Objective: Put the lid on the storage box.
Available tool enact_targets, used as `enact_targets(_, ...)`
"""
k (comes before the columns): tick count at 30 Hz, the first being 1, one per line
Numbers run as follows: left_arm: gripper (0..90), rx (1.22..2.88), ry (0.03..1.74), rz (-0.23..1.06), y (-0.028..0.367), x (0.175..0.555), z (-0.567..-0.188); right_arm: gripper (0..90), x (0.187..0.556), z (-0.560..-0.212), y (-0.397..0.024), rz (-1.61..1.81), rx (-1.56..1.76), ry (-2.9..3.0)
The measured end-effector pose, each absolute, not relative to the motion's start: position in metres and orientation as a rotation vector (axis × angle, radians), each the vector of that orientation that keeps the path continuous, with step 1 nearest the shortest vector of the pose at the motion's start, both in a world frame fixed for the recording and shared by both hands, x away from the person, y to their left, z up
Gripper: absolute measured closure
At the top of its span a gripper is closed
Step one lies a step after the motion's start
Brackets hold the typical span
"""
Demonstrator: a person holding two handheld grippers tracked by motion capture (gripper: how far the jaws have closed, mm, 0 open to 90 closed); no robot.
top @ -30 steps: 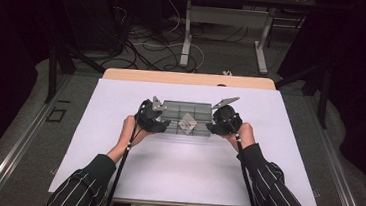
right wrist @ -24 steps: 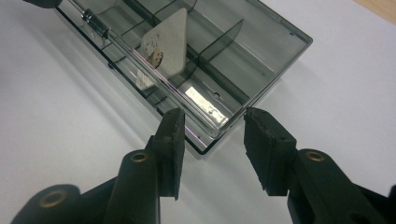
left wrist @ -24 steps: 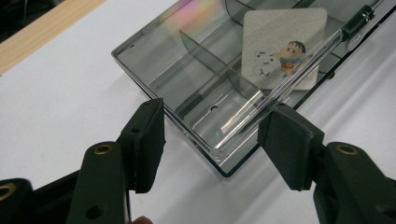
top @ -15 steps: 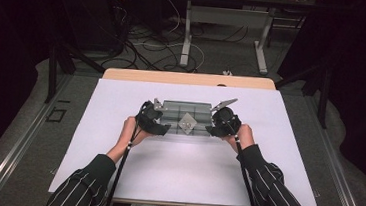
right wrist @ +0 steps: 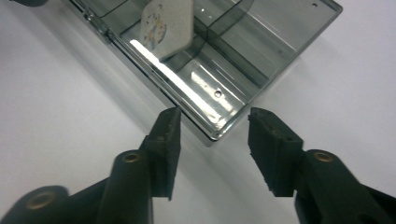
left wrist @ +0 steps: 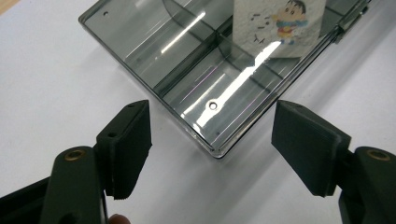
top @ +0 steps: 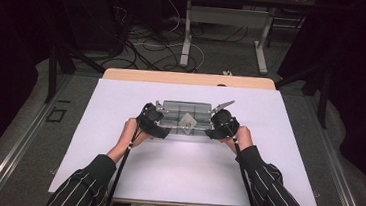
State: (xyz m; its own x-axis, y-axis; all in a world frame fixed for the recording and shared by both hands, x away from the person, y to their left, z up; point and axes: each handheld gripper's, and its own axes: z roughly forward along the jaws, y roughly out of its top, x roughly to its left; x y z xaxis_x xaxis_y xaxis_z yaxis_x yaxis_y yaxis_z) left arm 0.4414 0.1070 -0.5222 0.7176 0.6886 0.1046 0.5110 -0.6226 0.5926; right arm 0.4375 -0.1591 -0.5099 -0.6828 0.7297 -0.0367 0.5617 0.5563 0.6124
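Left gripper view: left gripper (left wrist: 212, 154) jaws stand wide apart, just been opening, pads clear of everything. A near corner of the clear grey box (left wrist: 154, 51) sits between the pads at centre frame, not pinched. The box lies flat on the white table (left wrist: 51, 79), lid shut, dividers visible through it. A small white card (left wrist: 280, 25) at the upper right of the frame carries a cartoon child in a blue top and a few music-note marks; no readable words.

Right gripper view: right gripper (right wrist: 214, 149) jaws part open, also just been opening, with the other near corner of the box (right wrist: 243, 46) between the pads and no contact. The card (right wrist: 166, 25) sits at top centre, print too blurred to read.

High view: the box (top: 185, 114) is at mid frame on the table (top: 266, 165), left gripper (top: 155, 120) at its left end, right gripper (top: 219, 124) at its right end, both hands low by the near corners.

Versus a second ago: the box, card and hands sit in much the same spots; only the jaws stand wider, and the grip on the corners is gone.
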Motion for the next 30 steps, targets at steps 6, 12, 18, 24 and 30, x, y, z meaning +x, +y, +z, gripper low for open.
enact_targets(6,20.2,2.372,0.933,0.438,0.112,0.437,-0.522,32.0,0.43,-0.507,-0.162,0.839,1.082,2.51)
enact_targets(12,14.9,2.363,0.944,0.449,0.12,0.426,-0.521,20.1,0.42,-0.507,-0.17,0.883,1.077,2.518)
enact_targets(18,10.1,2.352,0.955,0.484,0.131,0.409,-0.52,14.7,0.406,-0.502,-0.181,0.941,1.083,2.507)
enact_targets(24,7.9,2.343,0.957,0.487,0.14,0.393,-0.518,11.6,0.392,-0.499,-0.19,0.976,1.09,2.487)
enact_targets(30,6.9,2.344,0.943,0.485,0.145,0.379,-0.518,9.9,0.378,-0.497,-0.199,0.99,1.068,2.494)
